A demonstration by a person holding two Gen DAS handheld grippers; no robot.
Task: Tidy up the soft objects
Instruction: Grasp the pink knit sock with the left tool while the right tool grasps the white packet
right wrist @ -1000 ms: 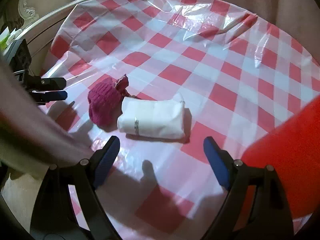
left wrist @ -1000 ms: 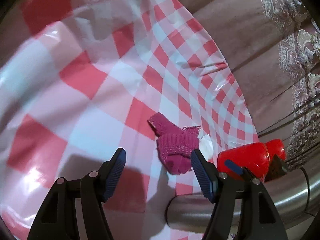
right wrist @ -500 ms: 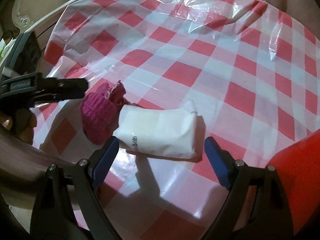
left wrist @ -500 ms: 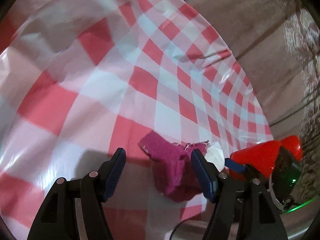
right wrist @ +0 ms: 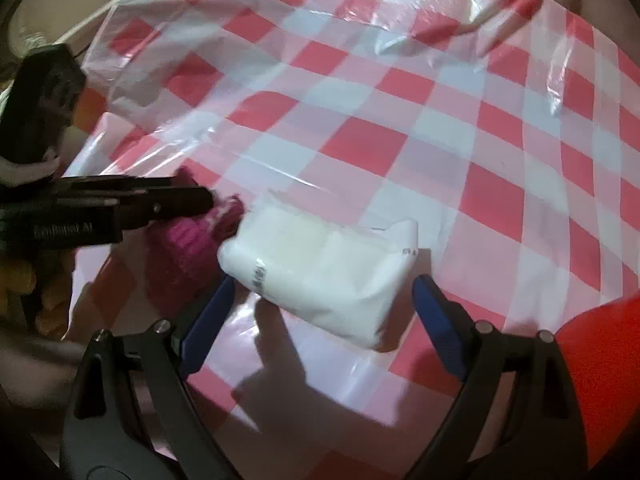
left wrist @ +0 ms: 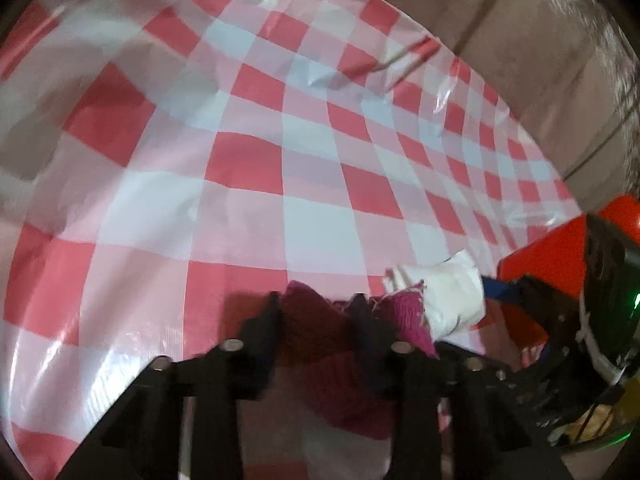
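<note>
Magenta knitted sock (left wrist: 344, 364), crumpled and ribbed, left gripper (left wrist: 316, 320) just closing on it, white plastic-wrapped soft pack (right wrist: 320, 268) beside it, right gripper (right wrist: 320, 312) wide open, empty, red-checked tablecloth (right wrist: 360, 140)

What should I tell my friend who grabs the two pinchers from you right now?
Left gripper: jaws have just been closing around the magenta knit piece on the checked tablecloth.
Right gripper: open, hovering over the white soft pack, not touching it.
The pack lies right beside the knit piece.
Done: nothing sorted yet.
Left: lift the knit piece, grab the pack, put both away.
</note>
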